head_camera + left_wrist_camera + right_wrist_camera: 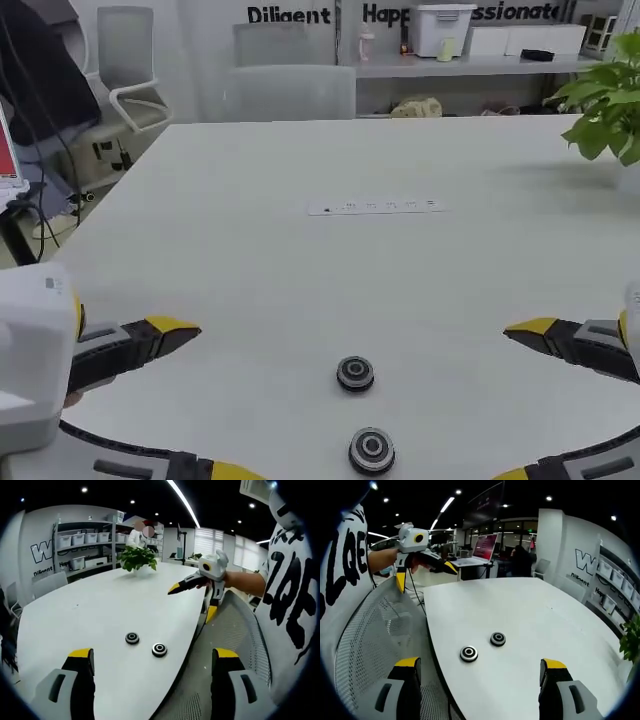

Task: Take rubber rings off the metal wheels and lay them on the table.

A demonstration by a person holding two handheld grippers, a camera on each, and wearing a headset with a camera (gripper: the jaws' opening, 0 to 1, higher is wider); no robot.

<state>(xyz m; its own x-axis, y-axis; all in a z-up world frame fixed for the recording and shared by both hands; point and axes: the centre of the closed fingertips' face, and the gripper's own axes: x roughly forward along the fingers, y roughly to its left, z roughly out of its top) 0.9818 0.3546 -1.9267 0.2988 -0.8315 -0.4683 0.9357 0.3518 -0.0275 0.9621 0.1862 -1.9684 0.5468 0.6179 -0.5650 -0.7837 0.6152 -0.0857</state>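
Two small metal wheels lie flat on the white table (300, 270), each with a dark rubber ring around it. One wheel (355, 373) sits a little farther in. The other wheel (372, 450) is close to the front edge. My left gripper (205, 400) is open to their left, and my right gripper (515, 402) is open to their right; neither touches a wheel. In the left gripper view the two wheels (132, 638) (159, 649) lie ahead of the wide-apart jaws, with the right gripper (192, 582) beyond. In the right gripper view the wheels (498, 639) (469, 653) lie ahead, with the left gripper (427, 560) farther off.
A flush power strip (375, 207) is set in the table's middle. A potted plant (605, 100) stands at the far right corner. Chairs (290, 90) line the far edge, with shelves of bins behind. A laptop (482, 547) stands at one end.
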